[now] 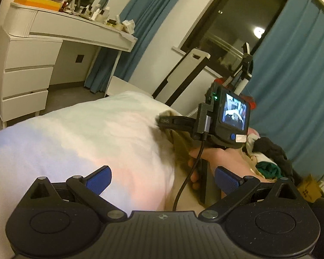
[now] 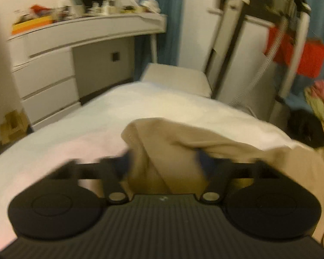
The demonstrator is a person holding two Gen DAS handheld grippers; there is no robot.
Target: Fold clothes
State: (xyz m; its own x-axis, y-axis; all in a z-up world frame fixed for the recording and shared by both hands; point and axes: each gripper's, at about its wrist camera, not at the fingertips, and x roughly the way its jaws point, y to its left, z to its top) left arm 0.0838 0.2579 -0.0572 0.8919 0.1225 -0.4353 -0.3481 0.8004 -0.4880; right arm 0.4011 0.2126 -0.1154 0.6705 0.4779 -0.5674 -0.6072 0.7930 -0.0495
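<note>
Two claws are at work over the bed (image 1: 80, 129), and the step in hand looks like the first one: getting a garment out of the heap and laid flat. The right claw (image 2: 164, 165) has a fold of the tan garment (image 2: 183, 142) between its blue pads; the picture is blurred, but the cloth bunches there and seems pinched. In the left view the same claw (image 1: 165, 119) sits on the tan cloth (image 1: 179, 142) at the bed's right side, with the hand (image 1: 224, 161) below it. The left claw (image 1: 162, 180) stands wide, nothing between its pads, hovering low over the white cover.

Next, by my reading, the garment wants drawing onto the middle of the bed, and the left claw wants a second corner or hem so the cloth can be spread.

Most of the cover is bare, so there is plenty of room toward the dresser (image 1: 28, 69) side. The right side is tighter: a pile of clothes (image 1: 267, 157) lies just beside the hand, and a rack (image 2: 237, 49) leans close to the far corner. The garment trails over the right edge, so a loose pull could drag it off or snag the pile.
</note>
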